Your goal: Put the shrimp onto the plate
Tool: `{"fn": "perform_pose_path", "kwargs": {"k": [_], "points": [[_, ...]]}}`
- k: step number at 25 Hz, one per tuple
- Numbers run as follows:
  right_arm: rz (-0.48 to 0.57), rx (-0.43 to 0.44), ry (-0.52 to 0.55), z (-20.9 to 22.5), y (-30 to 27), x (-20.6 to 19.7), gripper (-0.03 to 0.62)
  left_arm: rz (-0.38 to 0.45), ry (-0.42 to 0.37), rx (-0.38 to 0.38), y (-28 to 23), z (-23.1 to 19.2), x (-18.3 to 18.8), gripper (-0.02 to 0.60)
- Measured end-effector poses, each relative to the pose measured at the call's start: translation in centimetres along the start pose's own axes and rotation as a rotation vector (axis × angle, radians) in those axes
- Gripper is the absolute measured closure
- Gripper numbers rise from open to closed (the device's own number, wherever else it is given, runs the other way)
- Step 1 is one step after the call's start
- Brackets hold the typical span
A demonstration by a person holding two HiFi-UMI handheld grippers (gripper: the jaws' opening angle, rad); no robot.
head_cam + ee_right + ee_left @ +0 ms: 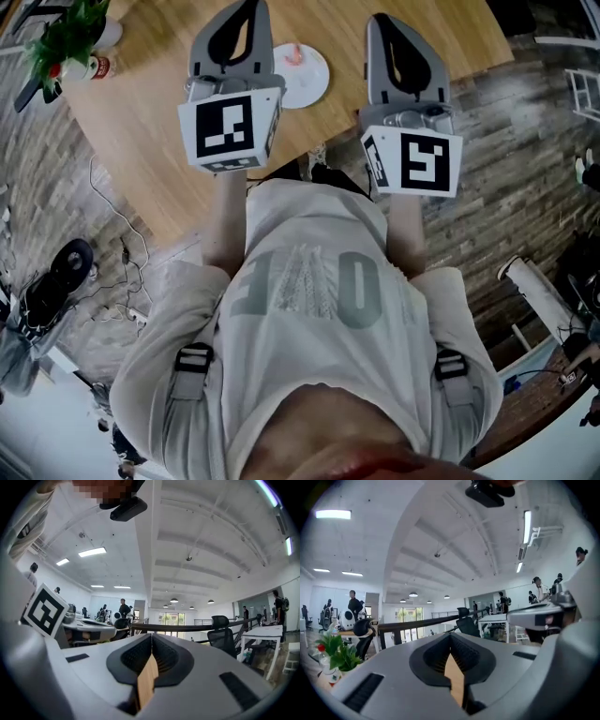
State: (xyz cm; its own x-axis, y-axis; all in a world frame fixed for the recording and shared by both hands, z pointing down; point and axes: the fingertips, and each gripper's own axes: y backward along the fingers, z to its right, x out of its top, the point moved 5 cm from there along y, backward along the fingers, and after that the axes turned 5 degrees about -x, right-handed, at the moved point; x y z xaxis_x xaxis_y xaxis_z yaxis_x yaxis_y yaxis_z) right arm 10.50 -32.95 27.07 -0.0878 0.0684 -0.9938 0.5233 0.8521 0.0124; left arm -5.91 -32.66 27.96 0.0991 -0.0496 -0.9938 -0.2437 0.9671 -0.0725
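The left gripper (450, 639) and right gripper (151, 639) are clenched, empty. The shrimp (293, 54) seems already on the plate (314, 84); keep clear of it

Left gripper view: cam rides just behind the left gripper (450, 638), v. close to its jaws, pitched up at the ceiling (440, 550) & office hall. Right gripper view: same setup on the right gripper (151, 638). Both share the ceiling & black railing (417, 623); each catches the other gripper at its edge. Head view: from above the person (319, 309), steeply down, mid-range, over the table (141, 150) & floor (525, 141). It shares the plant (66, 37) w/ the left gripper view.
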Motion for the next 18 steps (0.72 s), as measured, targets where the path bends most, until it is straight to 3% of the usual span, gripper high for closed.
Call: {"fn": "perform_pose_path", "kwargs": {"k": [4, 6, 12, 18], "points": [[0.069, 0.044, -0.066, -0.8, -0.6, 1.7, 0.574, 0.204, -0.003, 0.028, 3.2, -1.1, 4.9, 0.572], [0.094, 0.069, -0.090, -1.1, -0.7, 2.5, 0.574, 0.263, -0.015, 0.053, 4.7, -1.5, 6.6, 0.572], [0.110, 0.119, -0.081, -2.1, -1.3, 3.3, 0.576, 0.299, -0.048, 0.112, 6.6, -2.1, 7.5, 0.571], [0.091, 0.135, -0.074, -3.7, -2.3, 2.9, 0.576, 0.304, -0.043, 0.123, 7.0, -3.7, 7.1, 0.572]]}}
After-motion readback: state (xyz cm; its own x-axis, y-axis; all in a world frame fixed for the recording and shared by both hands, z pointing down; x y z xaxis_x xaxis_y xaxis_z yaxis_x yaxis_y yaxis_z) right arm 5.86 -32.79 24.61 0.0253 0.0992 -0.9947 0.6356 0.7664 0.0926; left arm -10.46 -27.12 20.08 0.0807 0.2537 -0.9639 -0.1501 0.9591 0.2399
